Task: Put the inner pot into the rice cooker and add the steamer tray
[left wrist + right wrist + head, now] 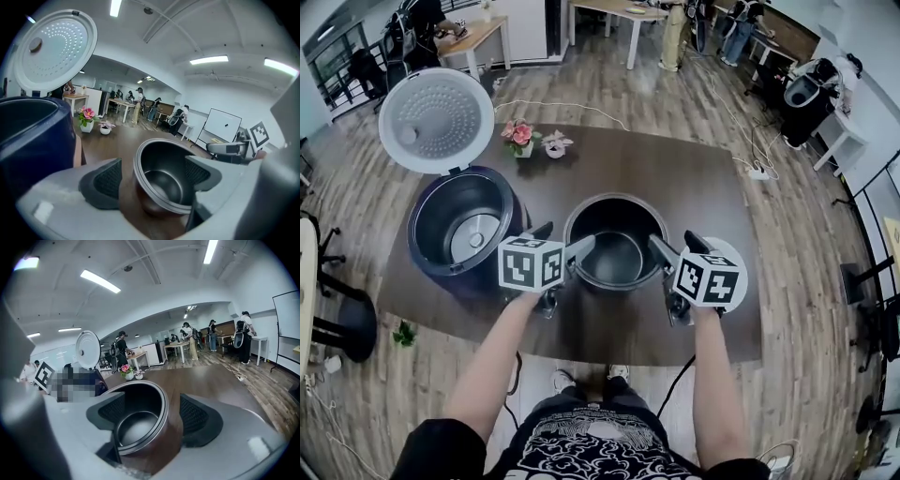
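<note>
Inner pot stands upright on the bench, between the two tongs, and each pair straddles one side of its rim.

Left of the left tongs, close beside them, stands one rice cooker. Its lid is tipped up and back, and a round metal plate shows at the bottom of its well.

The left tongs are released. One pad sits outside the pot's left wall and the other reaches over the rim to the inner side. Neither presses on the wall.

There is one inner pot. Its dark inside is bare down to the bottom.

The right tongs are released as well, with the right side of the rim between the pads: one pad is inside the pot, the other outside. A gap shows on both sides of the wall.

Beyond the left tongs, farther back on the bench, stand two small flower pots side by side.

Behind the marker cube of the right tongs a white round piece shows in part. What it is cannot be told.
</note>
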{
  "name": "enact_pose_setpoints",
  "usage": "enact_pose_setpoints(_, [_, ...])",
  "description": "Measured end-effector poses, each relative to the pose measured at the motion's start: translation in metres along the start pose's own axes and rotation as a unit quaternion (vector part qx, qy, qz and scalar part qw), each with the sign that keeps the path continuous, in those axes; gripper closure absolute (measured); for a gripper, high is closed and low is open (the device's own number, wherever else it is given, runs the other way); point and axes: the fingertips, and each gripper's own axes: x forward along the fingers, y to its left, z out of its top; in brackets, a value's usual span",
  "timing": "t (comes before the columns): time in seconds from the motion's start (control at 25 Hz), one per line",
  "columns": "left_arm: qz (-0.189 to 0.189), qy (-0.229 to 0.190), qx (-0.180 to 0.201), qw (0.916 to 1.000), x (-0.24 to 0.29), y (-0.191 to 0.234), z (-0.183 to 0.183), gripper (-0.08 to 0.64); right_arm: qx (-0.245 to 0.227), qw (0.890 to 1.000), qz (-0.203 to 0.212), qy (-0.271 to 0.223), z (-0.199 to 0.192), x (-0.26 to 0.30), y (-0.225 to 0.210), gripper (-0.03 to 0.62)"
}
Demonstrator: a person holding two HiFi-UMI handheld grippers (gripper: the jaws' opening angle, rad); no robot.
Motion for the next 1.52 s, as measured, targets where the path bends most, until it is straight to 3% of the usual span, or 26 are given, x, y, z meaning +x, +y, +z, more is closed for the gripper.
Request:
enact_pose_setpoints(0.52, [0.024,0.017,-0.097,0.9948,0.014,0.013,-0.026,0.255,0.011,0.996,0.034,0.076,-0.033,0.04,-0.019,0.291])
enact_pose_setpoints(0.92, [0.026,0.014,-0.151,0.9881,0.015,0.015,-0.035,0.341,0.024,0.991,0.056,0.118,-0.044,0.053,-0.019,0.397])
enact_pose_setpoints(1.08, [0.03,0.011,-0.145,0.9889,0.014,0.018,-0.033,0.413,0.014,0.99,0.054,0.128,-0.046,0.057,-0.017,0.441])
enact_pose_setpoints(1.52, [0.047,0.001,-0.139,0.9892,0.004,0.017,-0.028,0.442,0.007,0.991,0.048,0.126,-0.041,0.053,-0.013,0.47])
